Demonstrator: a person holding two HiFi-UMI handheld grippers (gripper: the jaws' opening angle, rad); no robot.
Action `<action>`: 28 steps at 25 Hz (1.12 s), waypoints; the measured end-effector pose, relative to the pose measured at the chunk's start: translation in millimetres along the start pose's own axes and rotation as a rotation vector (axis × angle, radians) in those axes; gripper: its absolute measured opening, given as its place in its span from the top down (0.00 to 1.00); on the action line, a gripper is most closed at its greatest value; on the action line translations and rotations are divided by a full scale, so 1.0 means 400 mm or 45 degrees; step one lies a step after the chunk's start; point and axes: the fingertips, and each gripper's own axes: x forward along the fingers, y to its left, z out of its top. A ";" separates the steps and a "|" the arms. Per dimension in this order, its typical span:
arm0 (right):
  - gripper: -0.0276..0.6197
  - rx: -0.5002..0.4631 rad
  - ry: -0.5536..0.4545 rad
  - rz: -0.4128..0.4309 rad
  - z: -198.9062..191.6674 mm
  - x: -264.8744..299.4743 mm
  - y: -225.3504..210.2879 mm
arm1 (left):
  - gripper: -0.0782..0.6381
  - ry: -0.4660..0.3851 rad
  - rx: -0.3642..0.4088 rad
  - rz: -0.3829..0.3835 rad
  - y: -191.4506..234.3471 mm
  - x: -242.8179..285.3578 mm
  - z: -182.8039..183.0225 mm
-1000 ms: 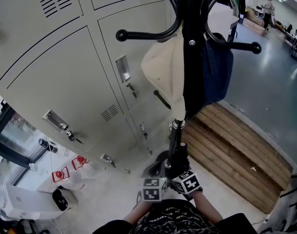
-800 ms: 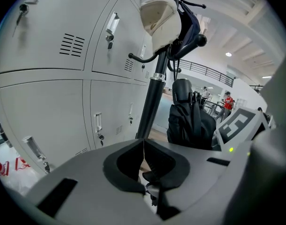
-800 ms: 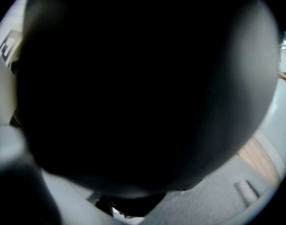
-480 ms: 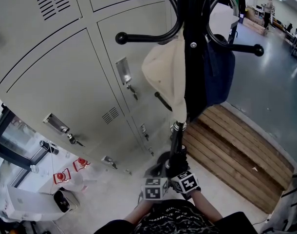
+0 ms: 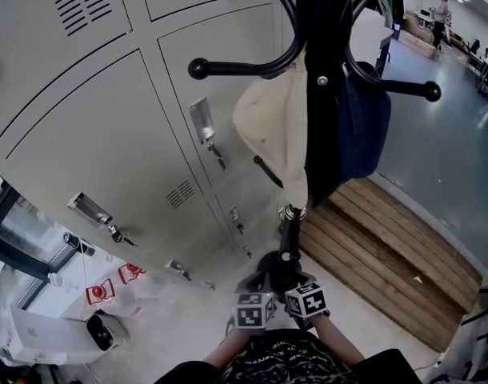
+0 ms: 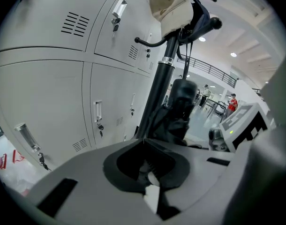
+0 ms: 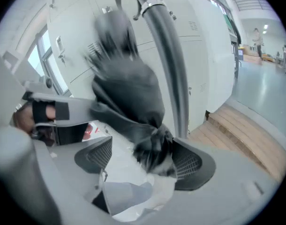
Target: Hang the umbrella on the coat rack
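The black coat rack (image 5: 316,94) stands in front of me, its pole (image 6: 157,93) rising past both grippers. A folded black umbrella (image 5: 288,266) hangs close beside the pole; I cannot see what it hangs from. In the right gripper view the umbrella (image 7: 126,88) is blurred. Its lower end lies between the wide jaws of my right gripper (image 7: 143,146), which have just been opening, with a gap on the left side. My left gripper (image 6: 143,146) is shut on nothing, just short of the umbrella (image 6: 181,109). Both marker cubes sit low in the head view, with the left gripper (image 5: 256,294) beside the right gripper (image 5: 296,286).
A beige cap (image 5: 272,126) and a navy bag (image 5: 364,126) hang on the rack's hooks. Grey lockers (image 5: 108,134) fill the left. A wooden platform (image 5: 388,254) lies to the right of the pole. Red items (image 5: 100,290) sit on the floor at lower left.
Both grippers have sunk a little along the pole. The right jaws now stand wider around the umbrella's lower end.
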 end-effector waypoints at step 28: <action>0.36 -0.016 -0.241 0.098 0.064 -0.150 0.031 | 0.87 -0.077 -0.014 -0.007 -0.049 -0.048 -0.021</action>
